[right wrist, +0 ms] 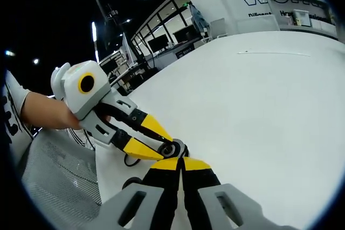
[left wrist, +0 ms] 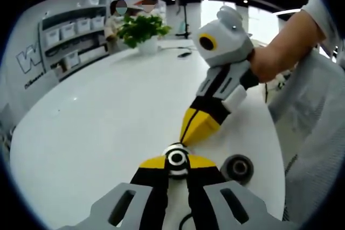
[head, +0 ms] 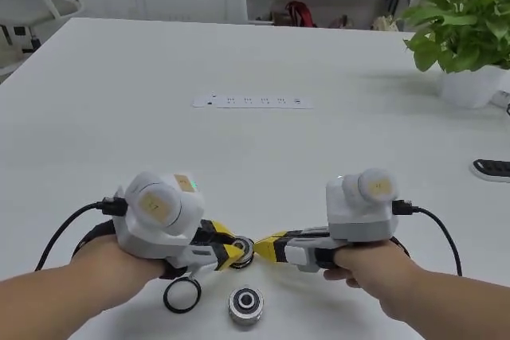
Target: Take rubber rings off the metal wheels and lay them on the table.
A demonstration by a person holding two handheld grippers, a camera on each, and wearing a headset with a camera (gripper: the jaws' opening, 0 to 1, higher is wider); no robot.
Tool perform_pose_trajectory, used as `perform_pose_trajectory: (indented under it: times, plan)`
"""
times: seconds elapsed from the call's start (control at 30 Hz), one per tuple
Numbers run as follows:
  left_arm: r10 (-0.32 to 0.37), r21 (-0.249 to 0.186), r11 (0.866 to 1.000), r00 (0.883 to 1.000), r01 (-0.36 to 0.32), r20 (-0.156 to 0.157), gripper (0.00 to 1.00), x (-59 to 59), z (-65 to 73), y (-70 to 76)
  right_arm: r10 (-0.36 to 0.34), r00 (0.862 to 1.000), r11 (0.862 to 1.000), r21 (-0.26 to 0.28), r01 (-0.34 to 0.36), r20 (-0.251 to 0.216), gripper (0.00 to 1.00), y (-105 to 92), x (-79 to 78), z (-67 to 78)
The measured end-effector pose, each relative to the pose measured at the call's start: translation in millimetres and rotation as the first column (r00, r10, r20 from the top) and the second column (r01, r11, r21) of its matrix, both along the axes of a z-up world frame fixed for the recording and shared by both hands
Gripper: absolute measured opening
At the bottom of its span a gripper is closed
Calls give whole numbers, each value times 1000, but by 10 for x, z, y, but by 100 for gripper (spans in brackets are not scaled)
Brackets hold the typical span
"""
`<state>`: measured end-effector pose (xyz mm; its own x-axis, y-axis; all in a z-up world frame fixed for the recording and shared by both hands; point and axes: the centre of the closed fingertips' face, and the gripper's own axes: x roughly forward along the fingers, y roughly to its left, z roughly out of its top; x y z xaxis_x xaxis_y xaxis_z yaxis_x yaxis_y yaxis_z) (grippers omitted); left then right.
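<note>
**Two grippers meet on one metal wheel**

The left gripper [left wrist: 177, 163] is clamped on a small metal wheel [left wrist: 177, 157]. One yellow tip sits on either side of the wheel, and the wheel's face is turned toward that gripper's own camera. In the head view this gripper reaches in from 9 o'clock. The right gripper [right wrist: 181, 161] comes in from 3 o'clock with its jaws pressed together into a single yellow wedge, and the point of the wedge touches the wheel's rim. Whether any rubber is nipped between those jaws cannot be told. The held wheel is low and central in the head view. Whether it rests on the tabletop [head: 239, 157] or hangs just off it is unclear.

At 7 o'clock from the held wheel, a black rubber ring [head: 182, 294] lies flat on the tabletop, partly under the left gripper's body. At 6 o'clock, just beside that ring but not touching it, a second wheel [head: 245, 306] lies with its hub facing up. In the left gripper view its outer band looks dark.

Farther out at 12 o'clock, a white power strip [head: 252, 102] lies flat across the tabletop. At 2 o'clock a potted plant [head: 470, 29] stands in a white pot near the far right. At 3 o'clock a flat dark object [head: 492, 169] sits at the picture's edge.
</note>
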<state>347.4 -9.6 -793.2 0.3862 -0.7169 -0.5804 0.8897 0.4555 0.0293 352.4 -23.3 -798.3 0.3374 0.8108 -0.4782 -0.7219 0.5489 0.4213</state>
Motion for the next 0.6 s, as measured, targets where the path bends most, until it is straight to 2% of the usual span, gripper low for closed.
perform_pose_trajectory:
  times: [0.6]
  plan:
    - [2,6,1000,1000,-2,1,12,-2,-2,5,-5,1000,1000,13,5,-18,0,22,-15,21]
